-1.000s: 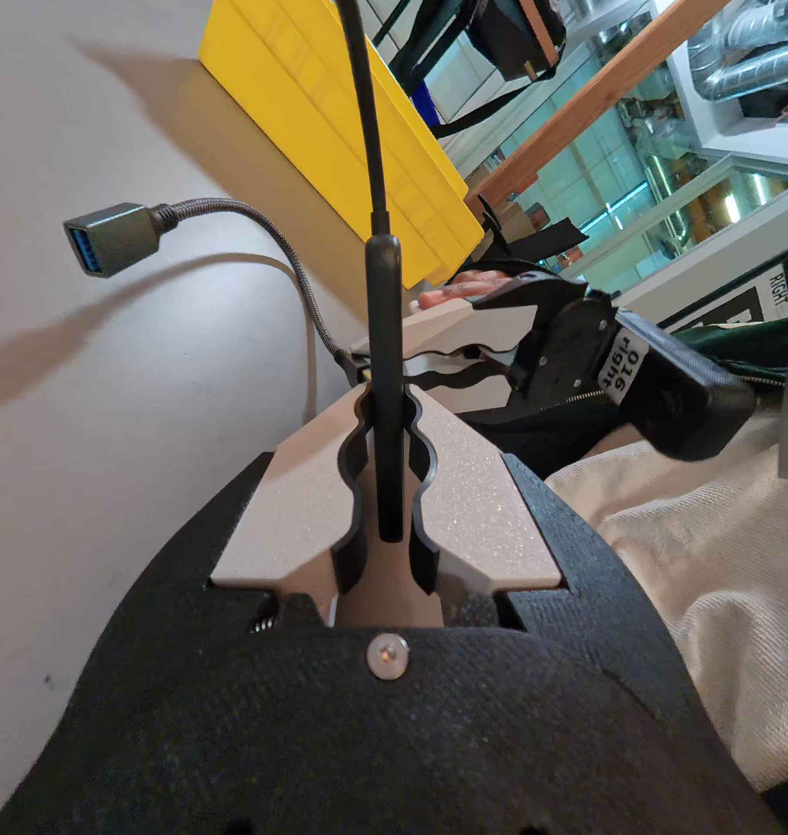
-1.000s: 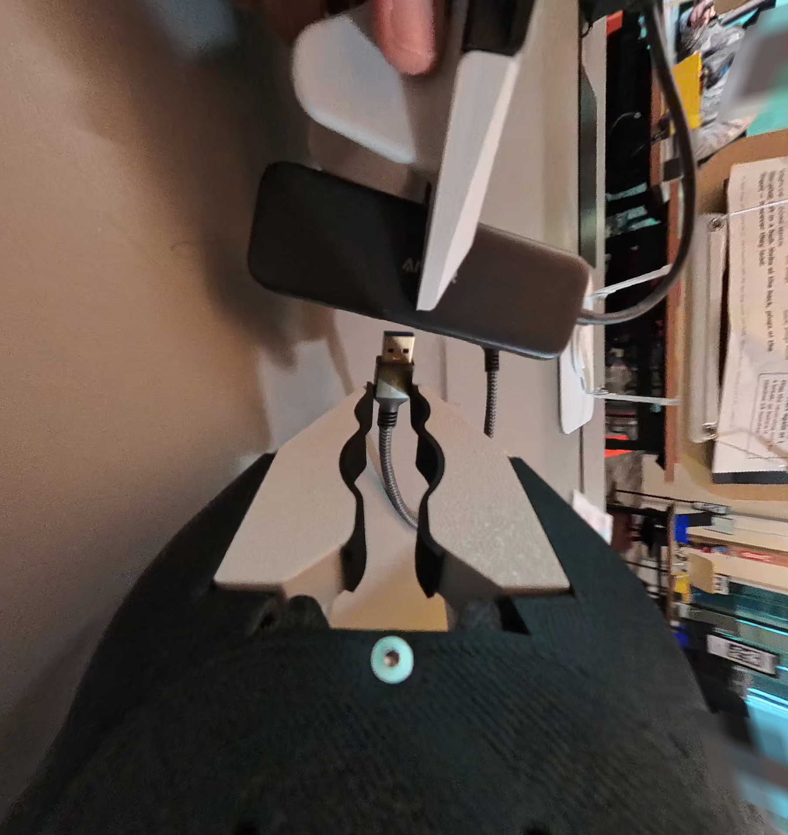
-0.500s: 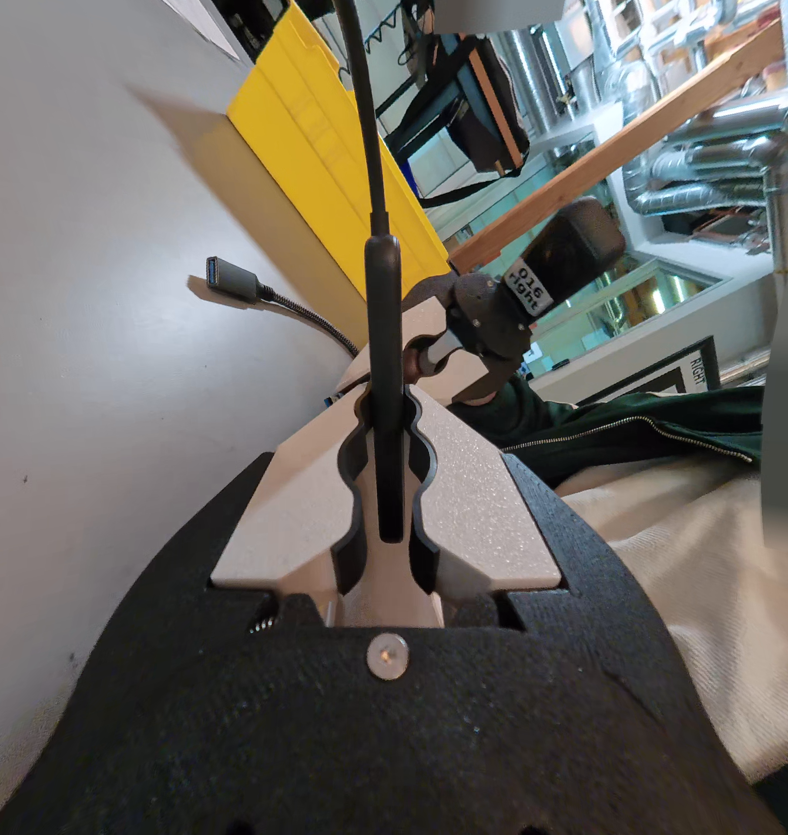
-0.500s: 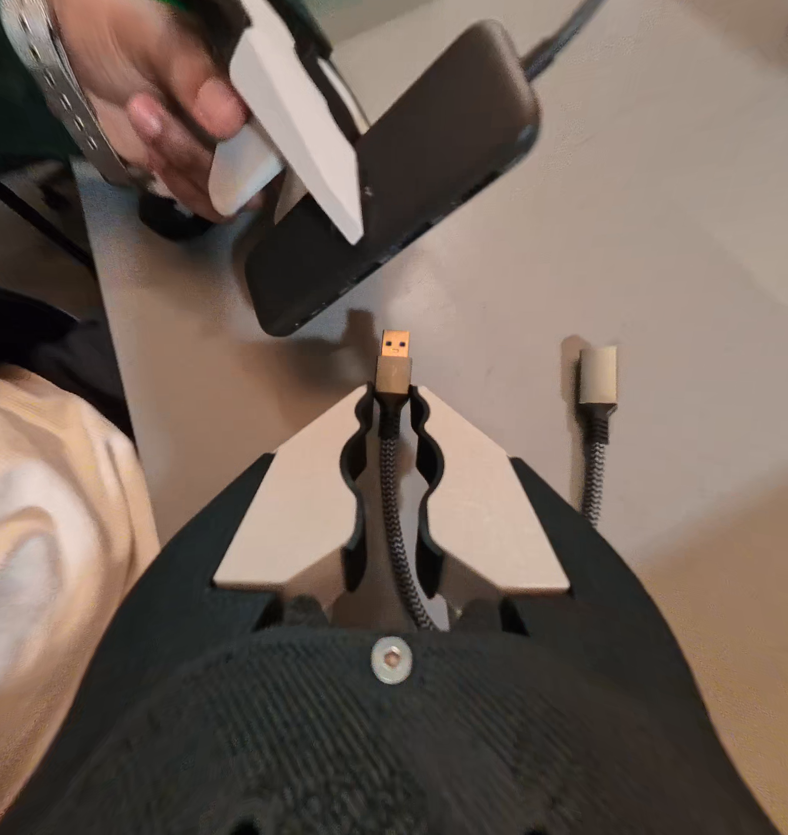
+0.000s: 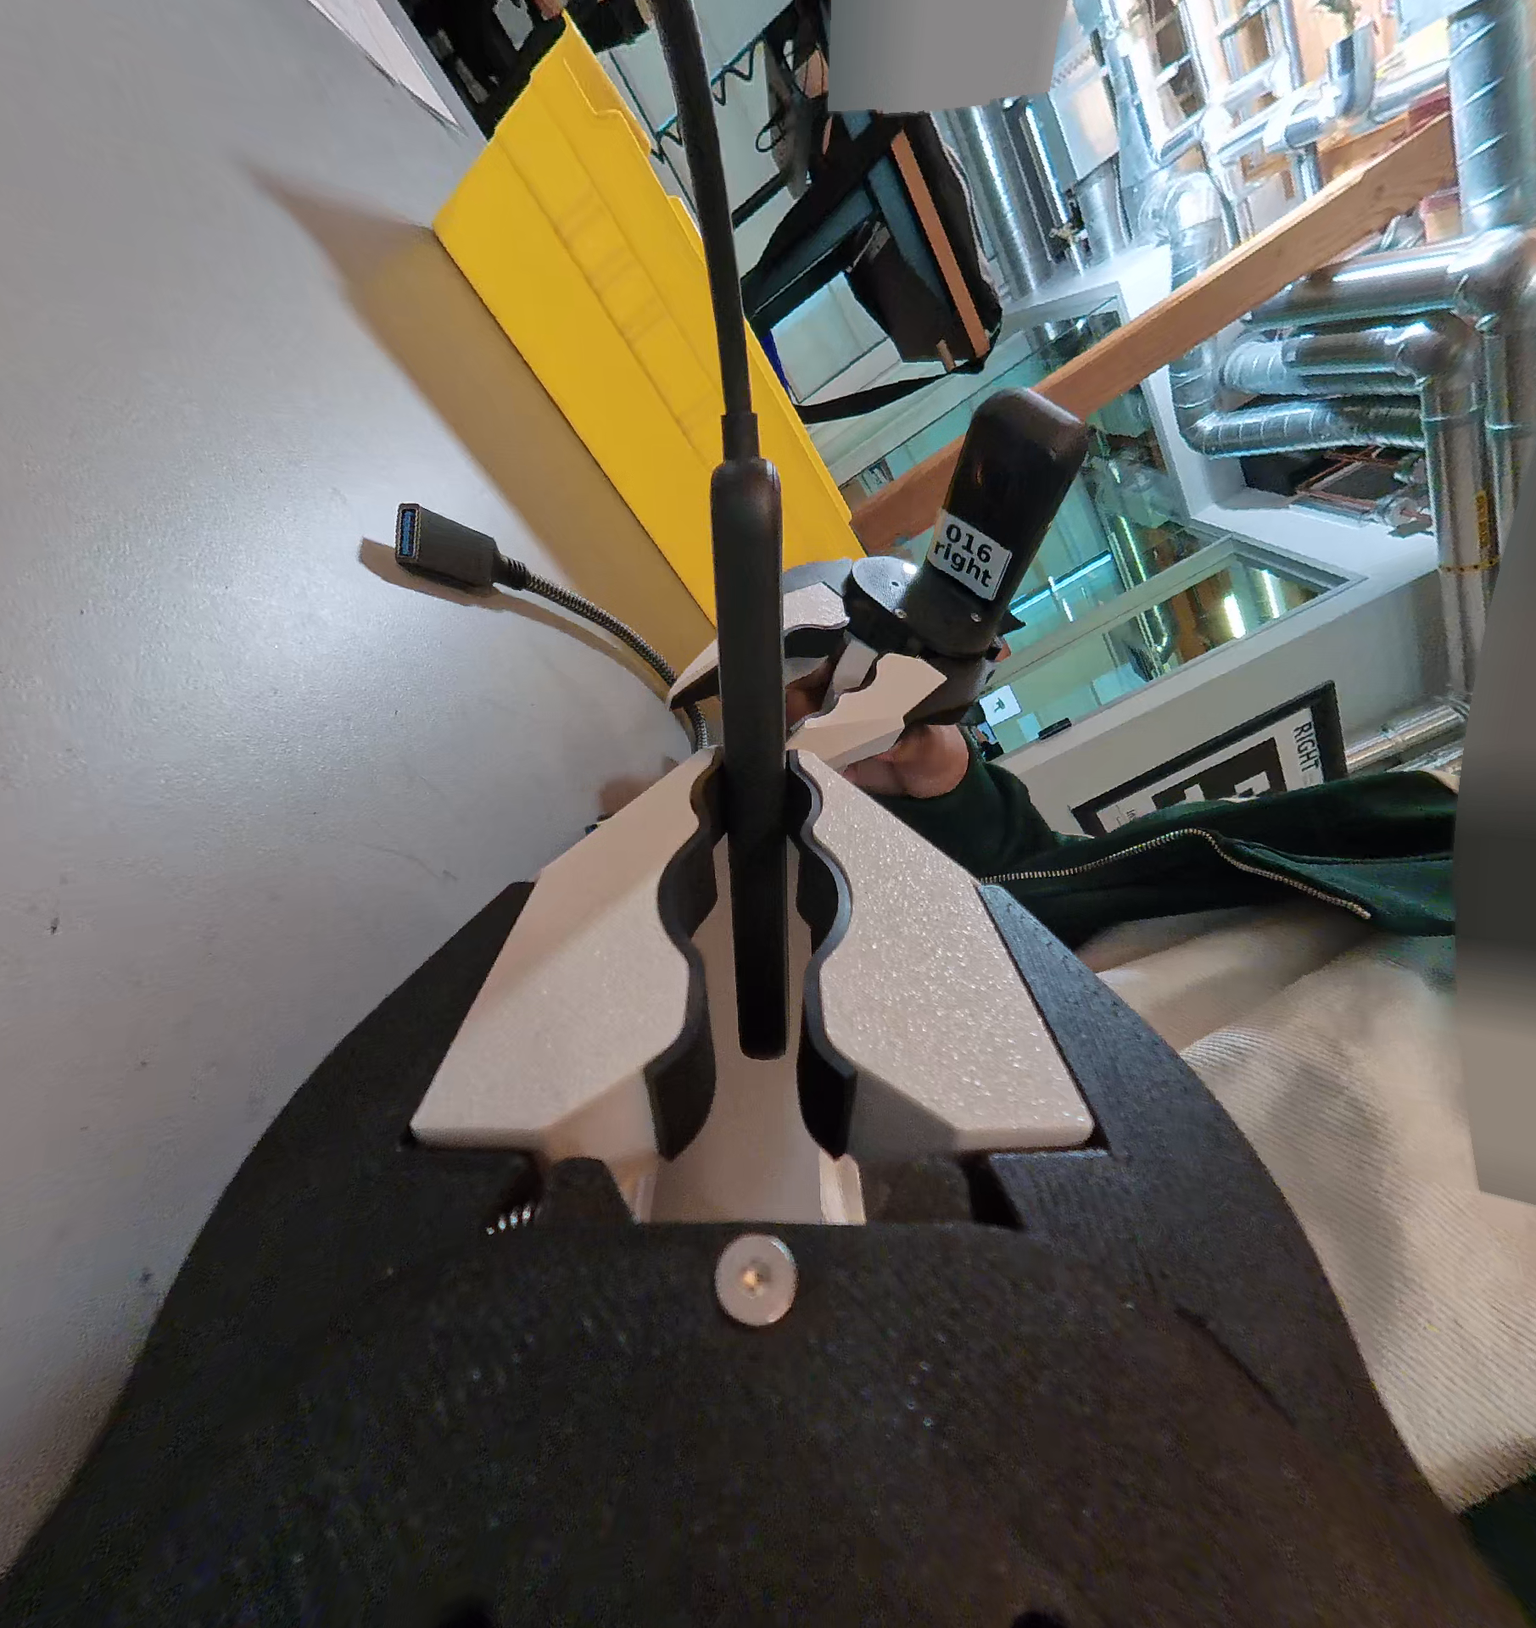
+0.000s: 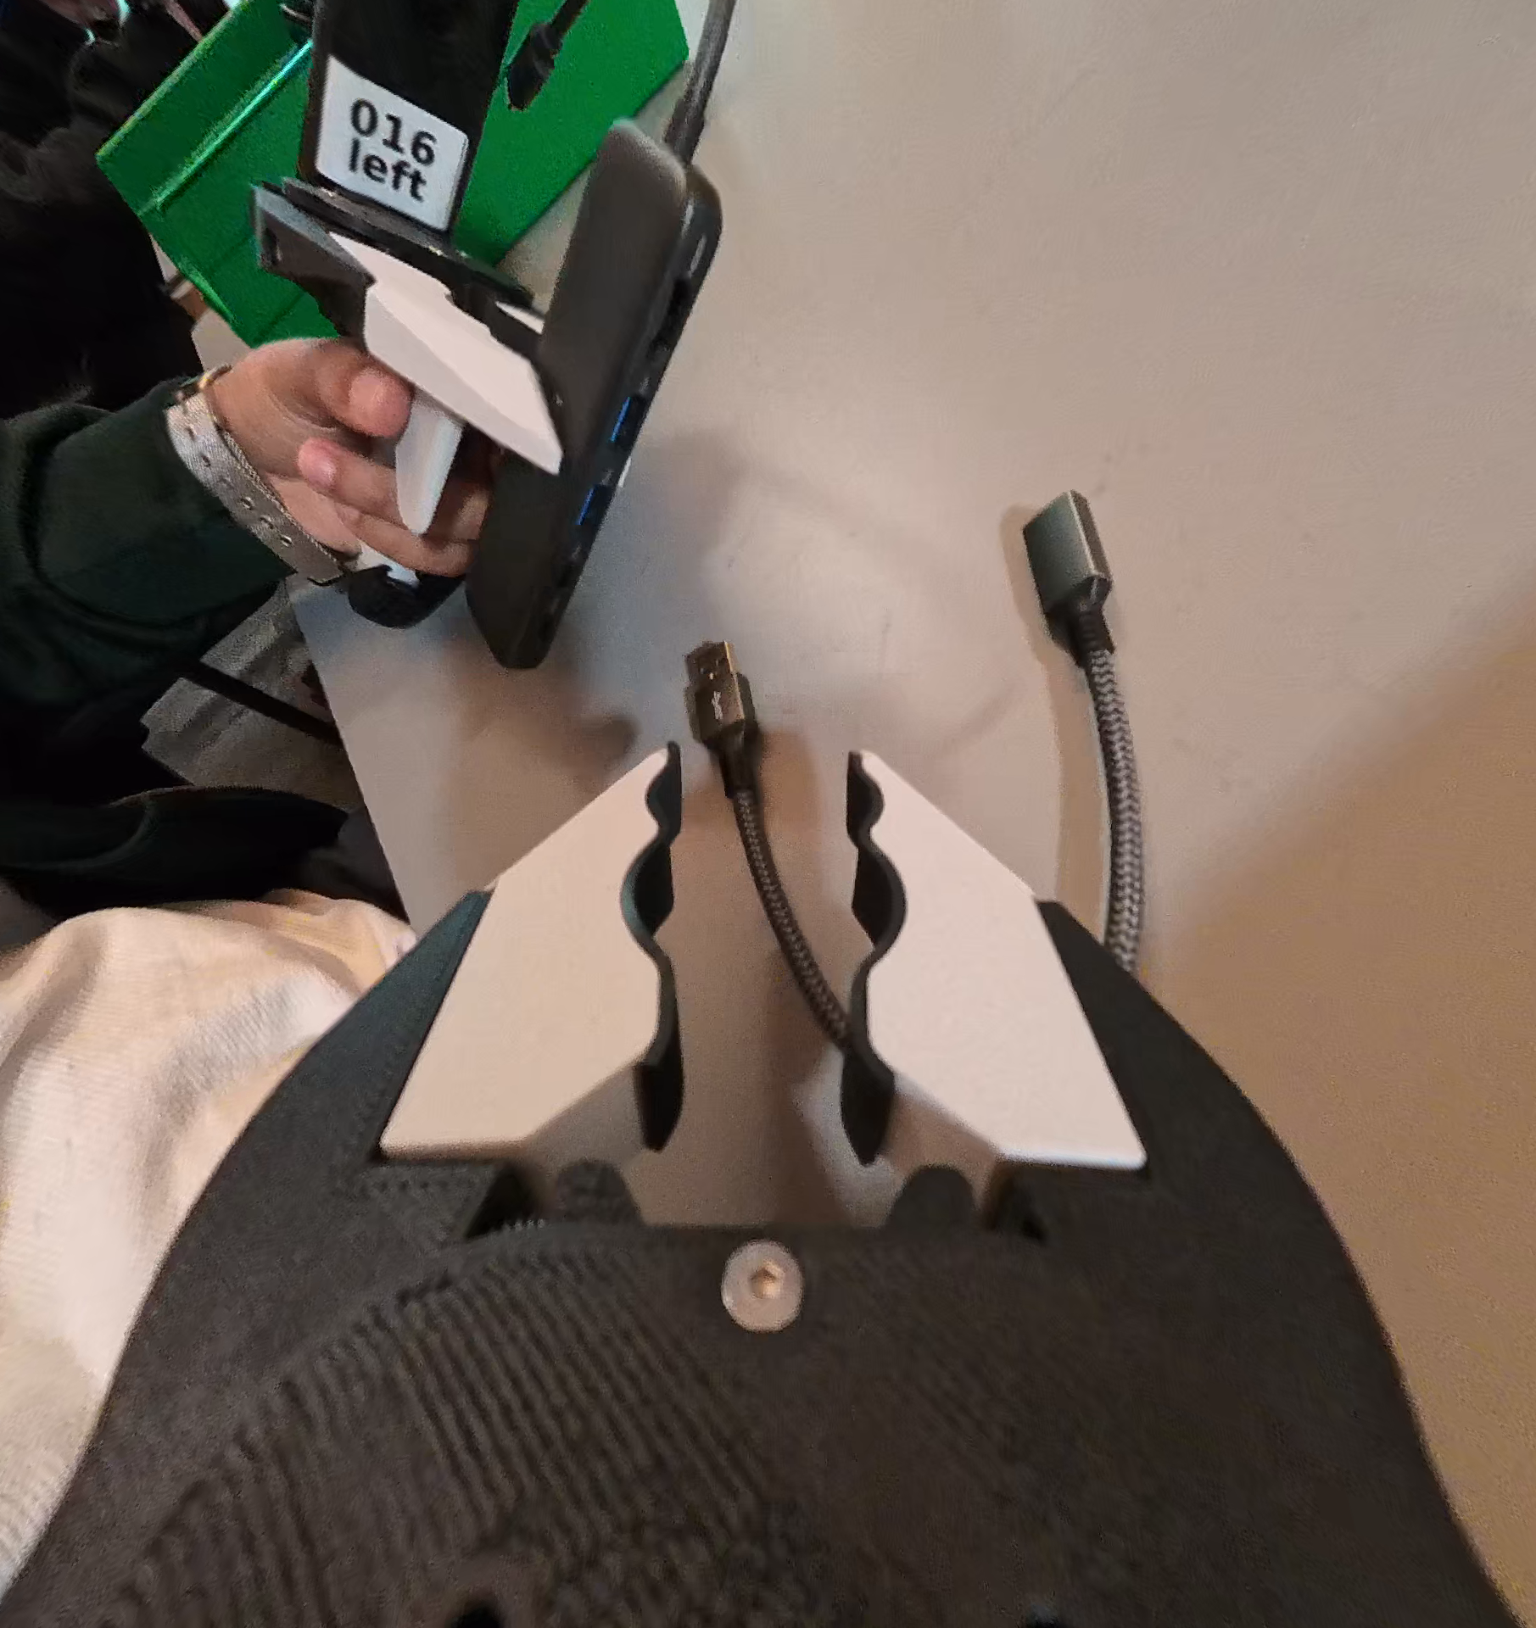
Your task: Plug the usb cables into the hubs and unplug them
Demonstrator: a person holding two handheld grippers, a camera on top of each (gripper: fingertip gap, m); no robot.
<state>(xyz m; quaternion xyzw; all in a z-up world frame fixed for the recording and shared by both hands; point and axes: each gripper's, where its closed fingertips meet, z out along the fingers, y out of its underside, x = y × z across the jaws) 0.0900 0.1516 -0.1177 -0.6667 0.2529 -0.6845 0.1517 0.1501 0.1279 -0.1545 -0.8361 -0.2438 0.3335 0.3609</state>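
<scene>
My left gripper (image 5: 751,771) is shut on a dark USB hub (image 5: 746,705), seen edge-on between its fingers, with the hub's black cable running up out of view. In the right wrist view the hub (image 6: 605,352) is held tilted above the table edge, ports facing right. My right gripper (image 6: 764,762) is open. A braided cable's USB plug (image 6: 718,696) lies on the grey table just past its fingertips, and the cable runs back between the jaws. The cable's female end (image 6: 1068,555) lies to the right and also shows in the left wrist view (image 5: 434,551).
A yellow bin (image 5: 623,291) stands at the back of the grey table (image 5: 174,617). A green box (image 6: 209,185) sits behind the left gripper. A person's hand (image 6: 341,449) and dark green sleeve hold the left gripper. Cream fabric lies past the table's near edge.
My right gripper has opened and let go of the USB plug, which now lies on the table. The hub stays clamped in my left gripper and now stands more upright.
</scene>
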